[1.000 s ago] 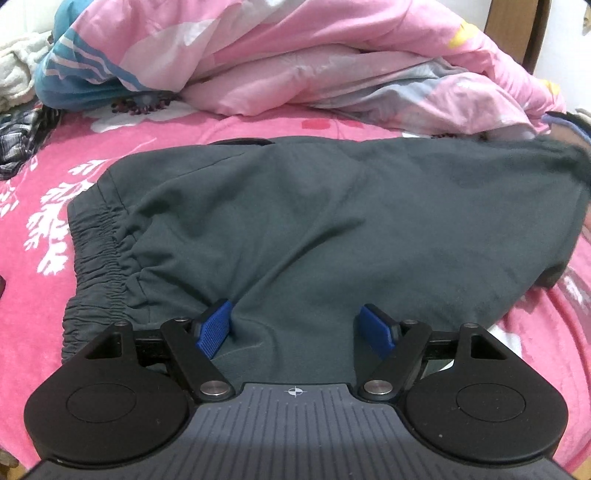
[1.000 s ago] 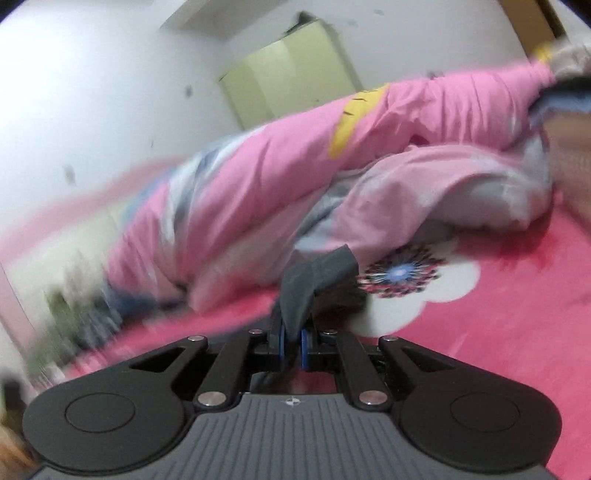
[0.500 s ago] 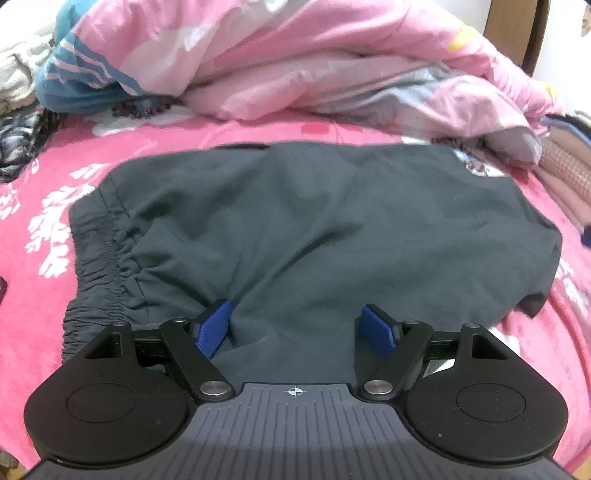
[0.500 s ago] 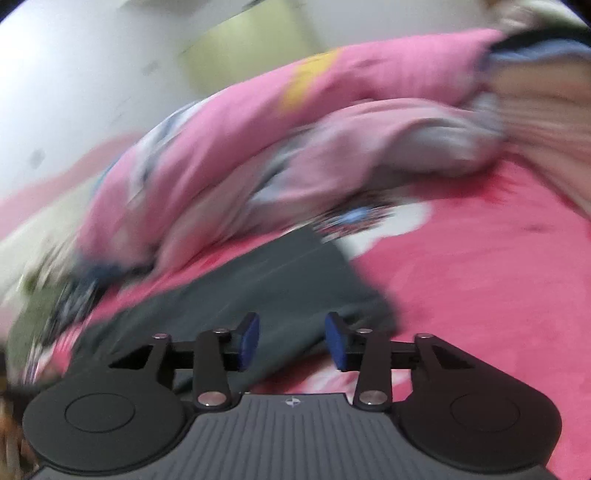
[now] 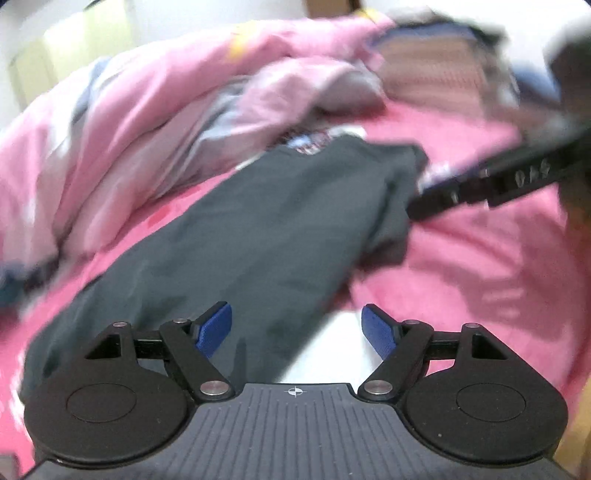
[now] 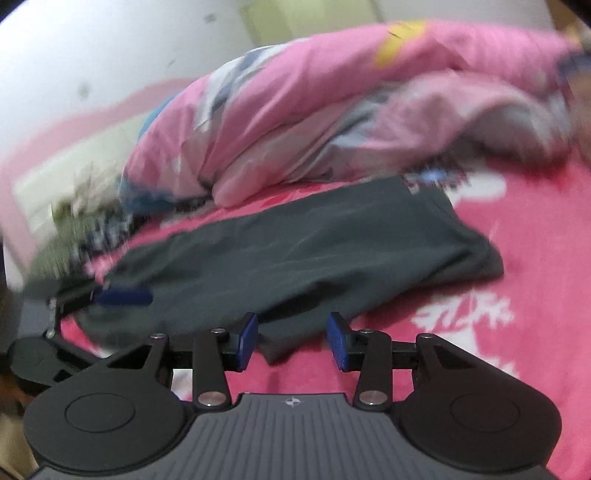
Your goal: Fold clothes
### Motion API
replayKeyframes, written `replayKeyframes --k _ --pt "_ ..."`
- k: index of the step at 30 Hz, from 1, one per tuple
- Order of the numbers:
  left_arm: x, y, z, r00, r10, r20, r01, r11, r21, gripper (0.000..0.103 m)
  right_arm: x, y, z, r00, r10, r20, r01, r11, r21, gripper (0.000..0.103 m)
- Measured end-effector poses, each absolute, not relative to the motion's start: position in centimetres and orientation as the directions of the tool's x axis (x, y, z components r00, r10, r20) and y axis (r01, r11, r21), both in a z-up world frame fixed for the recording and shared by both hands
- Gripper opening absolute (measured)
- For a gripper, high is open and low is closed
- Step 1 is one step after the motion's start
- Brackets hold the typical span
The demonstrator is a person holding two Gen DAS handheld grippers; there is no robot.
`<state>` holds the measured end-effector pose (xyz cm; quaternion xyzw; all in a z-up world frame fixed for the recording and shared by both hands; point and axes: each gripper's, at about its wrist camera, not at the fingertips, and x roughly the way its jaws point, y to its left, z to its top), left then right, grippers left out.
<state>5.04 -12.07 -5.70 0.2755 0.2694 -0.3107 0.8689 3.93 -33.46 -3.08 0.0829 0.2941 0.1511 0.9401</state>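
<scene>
Left wrist view: the left gripper (image 5: pixel 297 325) stands with its blue pads wide apart and nothing pressed between them, hovering over the near edge of the dark grey folded garment (image 5: pixel 258 236). That garment lies flat and long on the bright pink bedsheet with white floral print (image 5: pixel 461 266), running away from the gripper toward a crumpled pale pink quilt with grey, blue and yellow patches (image 5: pixel 129 122) heaped along the far side of the bed. At the garment's far right corner the black arm of the right gripper (image 5: pixel 480 184) reaches in from the right; its fingertips are blurred there. Behind the quilt, a blurred stack of striped cloth (image 5: pixel 424 62) sits near the top. In the right wrist view the right gripper (image 6: pixel 291 339) has its blue pads partly apart, open, with a corner of the garment (image 6: pixel 314 251) lying between them but not pinched. Farther out, the left gripper (image 6: pixel 122 297) shows at the garment's left end. Beyond the quilt (image 6: pixel 314 110) rises a white wall (image 6: pixel 92 55) and a pale green cabinet door (image 6: pixel 306 18).
</scene>
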Motion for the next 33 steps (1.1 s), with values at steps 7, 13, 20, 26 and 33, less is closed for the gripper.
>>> replayKeyframes --k 7,13,20,26,33 --pt "6.3 -12.6 -6.5 0.664 -0.379 -0.644 0.683 0.659 0.317 0.061 2.0 -29.7 -3.2 0.826 0.294 -0.482 -0.381 0.92 -0.093 0.044" --pt "8.6 -11.0 -5.9 0.64 -0.4 -0.656 0.662 0.721 0.207 0.037 1.8 -27.7 -4.0 0.837 0.303 -0.455 -0.47 0.824 -0.316 0.044" --pt "12.2 -8.9 -5.8 0.565 -0.473 -0.676 0.624 0.781 -0.025 0.03 1.6 -25.0 -6.4 0.842 0.296 -0.451 -0.53 0.611 -0.588 0.044" --pt "14.4 -7.4 -6.6 0.504 -0.534 -0.679 0.58 0.792 -0.191 0.03 2.7 -24.7 -7.0 0.864 0.248 -0.439 -0.496 0.566 -0.658 0.038" --pt "15.8 -6.2 -7.1 0.459 -0.593 -0.661 0.548 0.775 -0.315 0.033 4.3 -26.0 -4.4 0.844 0.316 -0.432 -0.526 0.645 -0.555 0.002"
